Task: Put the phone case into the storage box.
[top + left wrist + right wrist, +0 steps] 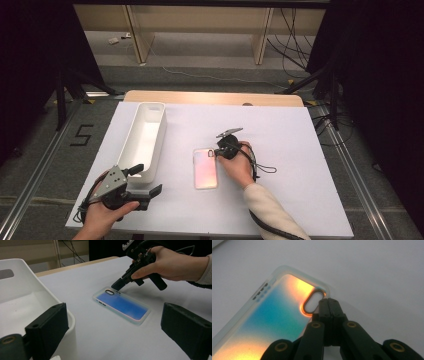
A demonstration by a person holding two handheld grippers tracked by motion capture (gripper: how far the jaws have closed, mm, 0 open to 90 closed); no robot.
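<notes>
An iridescent phone case [205, 168] [122, 305] [274, 322] lies flat on the white table [290, 145], its oval camera cutout [312, 302] at the far end. My right gripper [216, 153] [116, 286] [328, 301] is shut, jaws pressed together, with the tips resting at the case's far right corner beside the cutout. Whether any of the case's edge is pinched I cannot tell. My left gripper [148, 180] [115, 315] hangs open at the table's near left, by the near end of a long white bin [161, 135] [25, 285], with nothing between its jaws.
The bin runs front to back along the table's left side and looks empty. A wooden strip [210, 97] borders the far edge. Beyond it are floor, cables [295, 45] and wooden shelf legs. Black stands flank both sides.
</notes>
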